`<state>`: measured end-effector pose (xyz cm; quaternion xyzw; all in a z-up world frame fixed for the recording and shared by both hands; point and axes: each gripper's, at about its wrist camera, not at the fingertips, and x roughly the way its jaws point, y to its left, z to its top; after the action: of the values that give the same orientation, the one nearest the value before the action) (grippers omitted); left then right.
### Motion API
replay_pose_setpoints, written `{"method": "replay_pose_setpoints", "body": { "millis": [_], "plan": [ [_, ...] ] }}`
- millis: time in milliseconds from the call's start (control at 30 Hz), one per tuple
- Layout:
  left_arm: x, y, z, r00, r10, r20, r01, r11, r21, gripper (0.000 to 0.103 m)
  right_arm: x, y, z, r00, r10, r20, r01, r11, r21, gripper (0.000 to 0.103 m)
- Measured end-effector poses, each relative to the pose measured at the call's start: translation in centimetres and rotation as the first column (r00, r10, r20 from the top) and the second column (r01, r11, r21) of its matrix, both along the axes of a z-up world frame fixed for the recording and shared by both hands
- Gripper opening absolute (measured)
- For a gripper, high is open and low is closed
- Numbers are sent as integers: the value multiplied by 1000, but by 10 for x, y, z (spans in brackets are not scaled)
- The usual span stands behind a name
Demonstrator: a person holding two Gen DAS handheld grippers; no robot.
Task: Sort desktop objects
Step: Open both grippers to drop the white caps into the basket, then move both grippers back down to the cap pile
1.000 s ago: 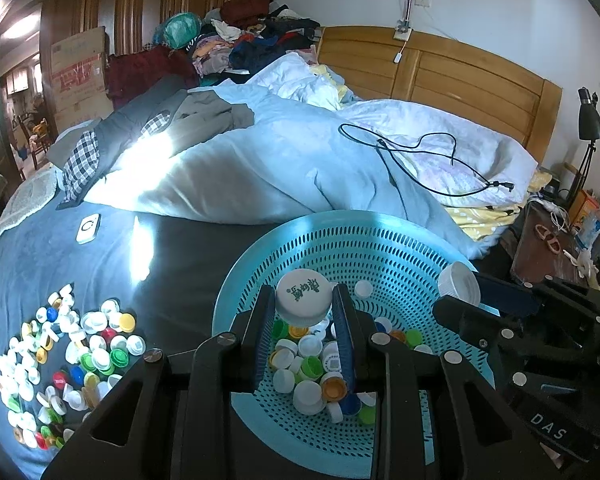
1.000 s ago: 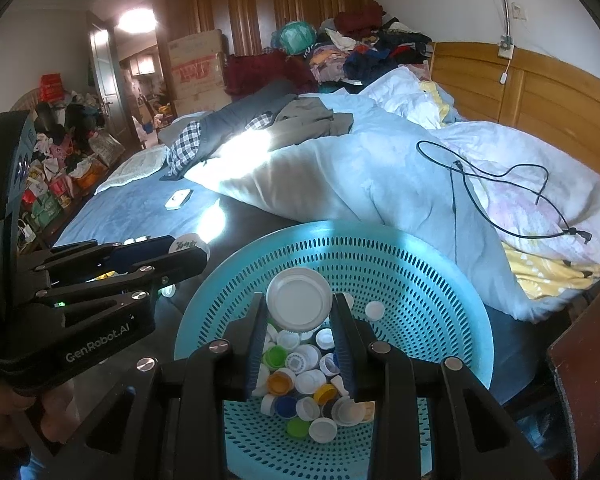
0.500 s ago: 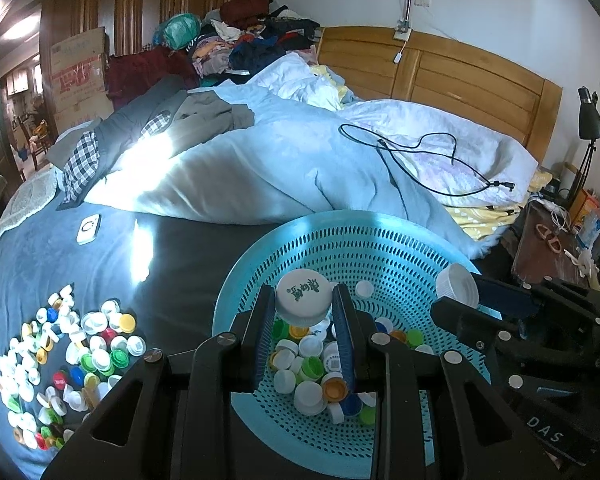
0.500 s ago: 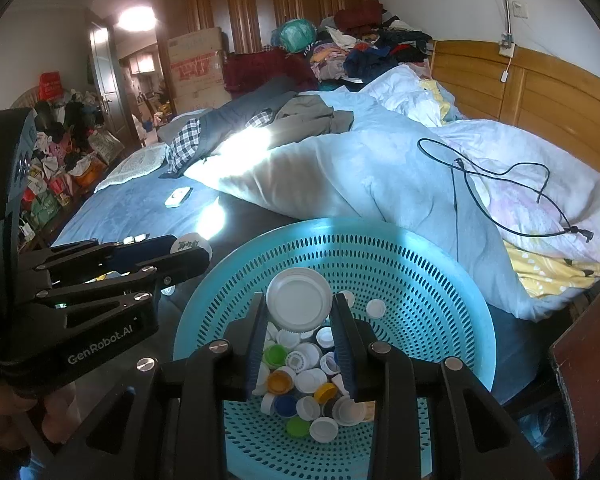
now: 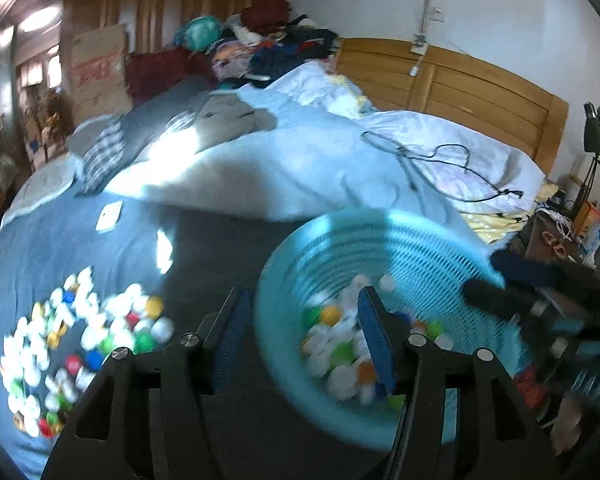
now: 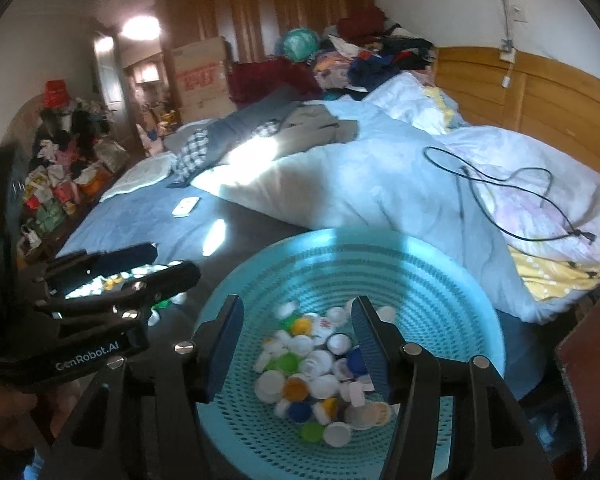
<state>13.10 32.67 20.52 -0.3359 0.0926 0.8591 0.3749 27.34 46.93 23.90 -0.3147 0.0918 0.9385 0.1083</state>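
Note:
A teal perforated basket (image 5: pixel 420 248) (image 6: pixel 440 292) sits on the bed with several loose bottle caps (image 5: pixel 340 352) (image 6: pixel 320 368) in its bottom. In the blurred left wrist view, my left gripper (image 5: pixel 300 296) straddles the basket's left rim. Its jaws are opening, with nothing between them. My right gripper (image 6: pixel 296 304) hangs over the basket's middle, jaws also opening and empty. A pile of mixed caps (image 5: pixel 80 332) lies on the blue sheet left of the basket. Each gripper shows in the other's view: the left gripper (image 6: pixel 176 261), the right gripper (image 5: pixel 482 274).
A white phone-like device (image 5: pixel 109 216) (image 6: pixel 186 206) lies on the sheet beyond the cap pile. A bunched duvet with a black cable (image 5: pixel 440 160) rises behind the basket. A cluttered nightstand and black lamp (image 5: pixel 594 136) stand at the right. A hand (image 6: pixel 4 412) holds the left gripper.
Both grippers have opened and the large white cap each held is gone from between the jaws. The left gripper has swung left, so the basket now sits further right in its view.

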Motion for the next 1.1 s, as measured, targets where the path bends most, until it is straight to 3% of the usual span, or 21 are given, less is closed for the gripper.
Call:
{"method": "replay_pose_setpoints", "body": {
  "millis": [100, 200, 300, 367, 467, 633, 767, 900, 1000, 1033, 1100],
  "plan": [
    [-16, -66, -27, 994, 98, 54, -98, 995, 1, 50, -14, -26, -14, 996, 79, 36, -79, 997, -7, 61],
    [-26, -139, -48, 972, 221, 82, -223, 975, 10, 50, -29, -60, -32, 983, 170, 71, -169, 985, -25, 61],
    [-33, -218, -74, 923, 361, 133, -365, 931, 6, 50, -49, -109, -57, 946, 305, 108, -302, 952, -47, 61],
    [-34, -264, -95, 878, 449, 165, -454, 891, -11, 50, -63, -143, -77, 912, 387, 138, -382, 922, -63, 61],
    [-32, -306, -126, 827, 521, 212, -525, 850, -42, 50, -88, -187, -109, 862, 475, 179, -465, 880, -94, 61],
    [-26, -333, -163, 798, 538, 273, -547, 836, -48, 50, -124, -232, -152, 813, 533, 235, -521, 846, -116, 60],
    [-27, -334, -168, 811, 510, 285, -527, 849, -18, 50, -152, -257, -183, 785, 547, 292, -530, 836, -140, 56],
    [-31, -318, -159, 859, 453, 239, -471, 882, 22, 50, -167, -269, -202, 777, 535, 332, -529, 841, -117, 50],
    [-36, -302, -155, 895, 402, 195, -418, 907, 49, 50, -174, -272, -203, 775, 533, 341, -542, 837, -77, 40],
    [-38, -298, -154, 903, 388, 184, -403, 914, 51, 50, -174, -273, -201, 774, 531, 344, -545, 836, -63, 32],
    [-45, -288, -157, 925, 347, 156, -356, 934, 32, 50, -172, -273, -197, 774, 532, 343, -550, 833, -51, 31]
  ]
}}
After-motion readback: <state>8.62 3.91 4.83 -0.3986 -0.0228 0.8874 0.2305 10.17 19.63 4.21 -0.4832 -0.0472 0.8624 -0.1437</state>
